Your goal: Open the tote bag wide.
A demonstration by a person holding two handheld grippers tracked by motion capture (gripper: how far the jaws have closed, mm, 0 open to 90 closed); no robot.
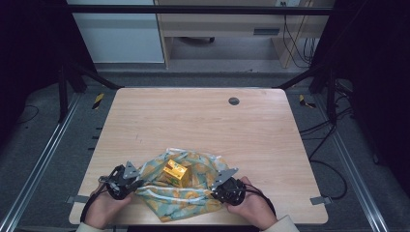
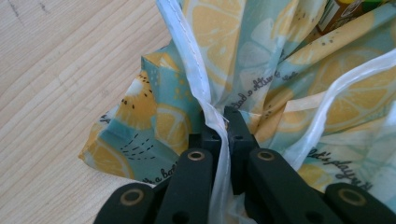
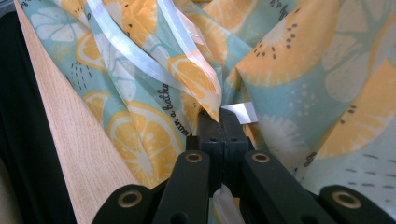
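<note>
Stretching between both pinching tongs (image 1: 140, 182) (image 1: 212, 186), fruit-print bag (image 1: 164, 198).

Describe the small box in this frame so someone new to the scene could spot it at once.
Start at the wooden table and go to its near edge, where a fruit-print bag lies between the left gripper and the right gripper. The box sits in the bag's open top, the only shiny orange-yellow carton there.

Black left gripper (image 1: 137, 182), right gripper (image 1: 212, 185), brass-ringed jaws, grey plates, pale sleeves.
</note>
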